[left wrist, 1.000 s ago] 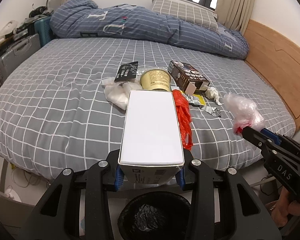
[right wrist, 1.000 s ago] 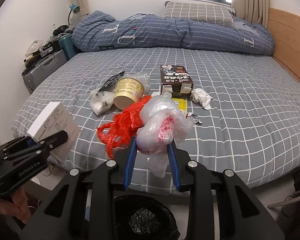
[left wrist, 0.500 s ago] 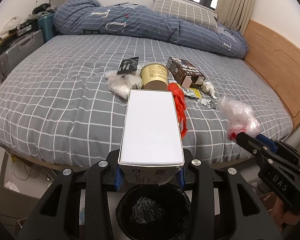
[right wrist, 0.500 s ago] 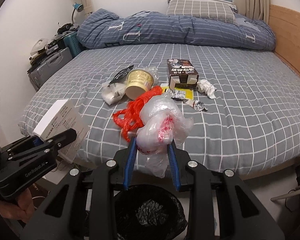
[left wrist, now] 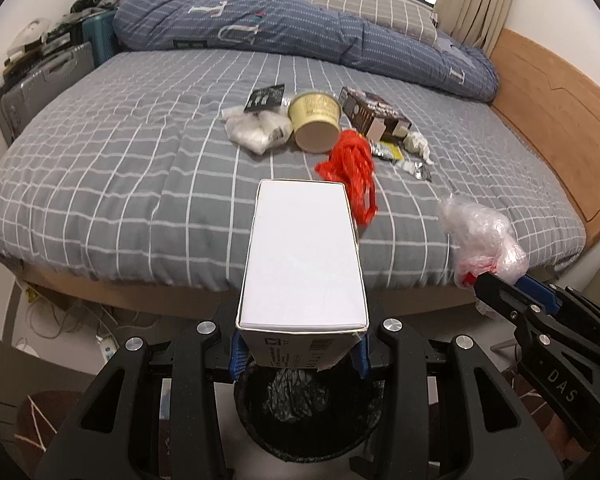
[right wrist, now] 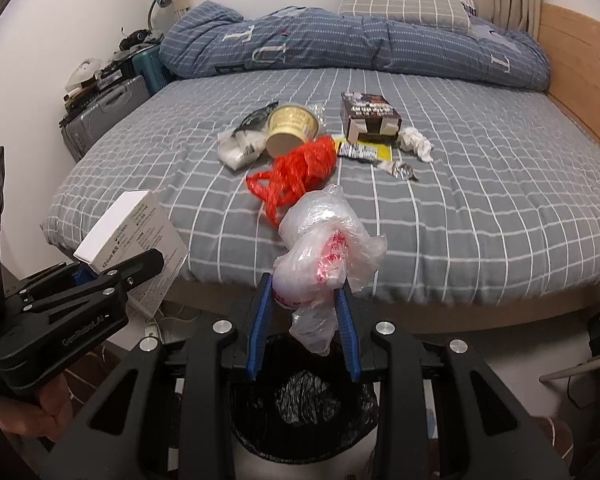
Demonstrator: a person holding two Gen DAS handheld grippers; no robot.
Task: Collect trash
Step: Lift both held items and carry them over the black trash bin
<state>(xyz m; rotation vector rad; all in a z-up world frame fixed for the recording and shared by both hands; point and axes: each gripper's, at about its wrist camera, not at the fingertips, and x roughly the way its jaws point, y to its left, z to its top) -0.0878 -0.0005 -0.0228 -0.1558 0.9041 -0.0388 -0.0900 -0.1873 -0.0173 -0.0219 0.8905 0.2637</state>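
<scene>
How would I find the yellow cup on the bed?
Look at the grey checked bed, then at the litter pile in its middle. The cup lies on its side between a white wad and a dark box; it alone is round and yellow.

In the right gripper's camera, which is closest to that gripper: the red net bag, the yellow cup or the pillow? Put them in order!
From the right gripper:
1. Red net bag, on the bed just past the held plastic bag.
2. Yellow cup, on its side, mid-bed.
3. Pillow, at the far end under the window.
</scene>
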